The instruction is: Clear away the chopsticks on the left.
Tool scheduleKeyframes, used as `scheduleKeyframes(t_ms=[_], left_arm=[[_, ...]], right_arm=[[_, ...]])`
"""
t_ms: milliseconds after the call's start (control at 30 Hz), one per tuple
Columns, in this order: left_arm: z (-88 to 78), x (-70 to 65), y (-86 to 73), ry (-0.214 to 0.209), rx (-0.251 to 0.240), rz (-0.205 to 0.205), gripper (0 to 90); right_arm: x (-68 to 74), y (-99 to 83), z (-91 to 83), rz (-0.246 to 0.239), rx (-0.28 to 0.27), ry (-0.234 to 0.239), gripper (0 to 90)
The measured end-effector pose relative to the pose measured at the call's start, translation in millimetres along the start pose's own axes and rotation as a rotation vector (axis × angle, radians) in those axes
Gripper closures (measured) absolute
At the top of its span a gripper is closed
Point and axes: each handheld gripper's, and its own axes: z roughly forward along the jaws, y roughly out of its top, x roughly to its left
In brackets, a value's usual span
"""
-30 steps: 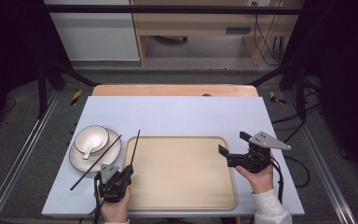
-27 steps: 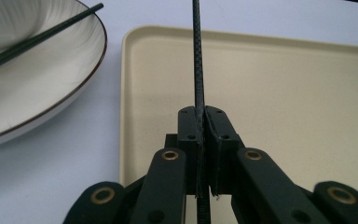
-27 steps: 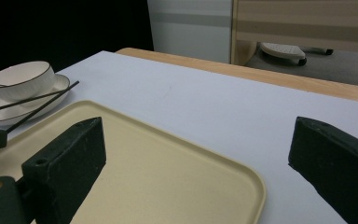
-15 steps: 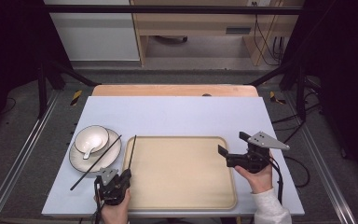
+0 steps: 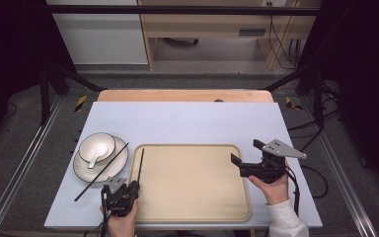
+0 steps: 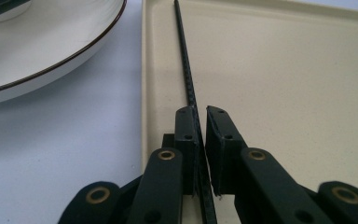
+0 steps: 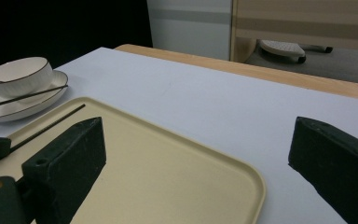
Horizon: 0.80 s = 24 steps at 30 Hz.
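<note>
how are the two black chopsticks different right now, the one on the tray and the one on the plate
The chopstick on the tray lies along the tray's left edge, its near end between the left gripper's jaws; the chopstick on the plate is untouched. The first points almost straight away from the person; the second slants across the plate, its near end out over the table. Both are thin, black and alike in length.

A black chopstick (image 6: 185, 65), beige tray (image 5: 192, 207), and dark-rimmed white plate (image 5: 81, 168).

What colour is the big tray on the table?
The tray is pale beige; the high view shows it best.
</note>
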Motion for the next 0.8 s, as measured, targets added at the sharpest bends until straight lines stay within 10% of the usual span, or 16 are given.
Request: scheduleKeyframes(t_ms=[500,800], left_arm=[[-31.1,10.8,48.7,-0.05,-0.095,0.139,62.7],[-37.4,19.3,59.4,-0.108,-0.051,0.244,42.6]], right_arm=[[-2.3,0.7,-3.5,0.002,-0.01,-0.007,4.1],[-2.1,2.2,-6.7,0.003,-0.022,-0.009,4.0]])
